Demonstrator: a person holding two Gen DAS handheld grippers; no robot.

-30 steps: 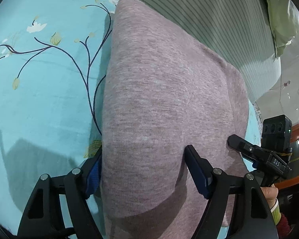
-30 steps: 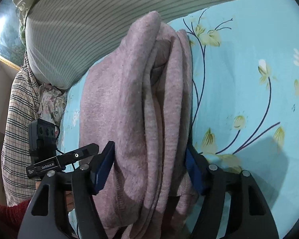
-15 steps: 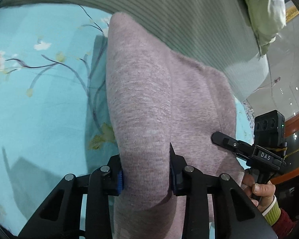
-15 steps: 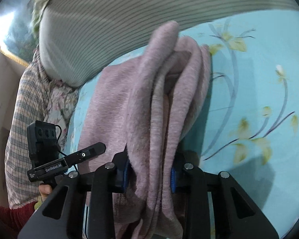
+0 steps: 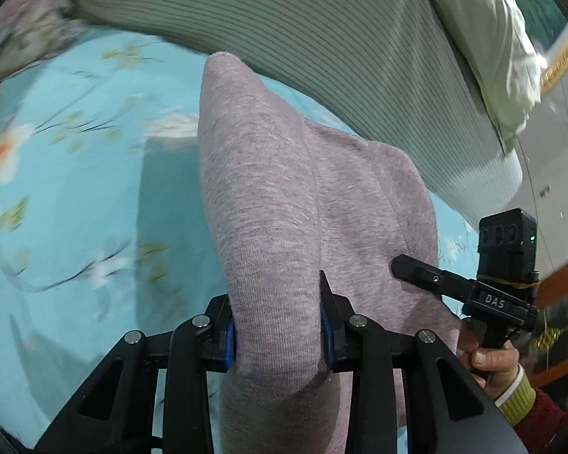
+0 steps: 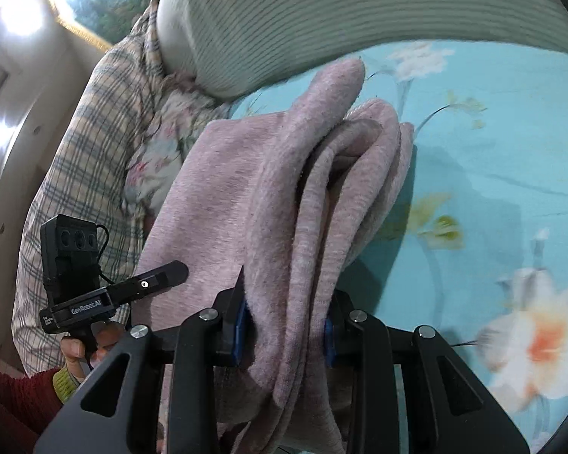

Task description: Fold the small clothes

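1 pink garment (image 5: pixel 269 204), 2 hand-held grippers, 1 striped pillow (image 5: pixel 322 38), 1 floral sheet (image 5: pixel 75 189)

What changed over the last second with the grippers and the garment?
Both grippers closed: the left gripper and the right gripper were open around the mauve knit garment a second ago and now clamp its bunched edge. The views have swung, showing more of the striped pillow. The garment's far end remains over the floral sheet.

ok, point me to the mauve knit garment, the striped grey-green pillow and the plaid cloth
mauve knit garment (image 5: pixel 261 204), left wrist view, on its raised fold.
striped grey-green pillow (image 5: pixel 322 38), left wrist view, on its broad face.
plaid cloth (image 6: pixel 83 143), right wrist view, on its draped middle.
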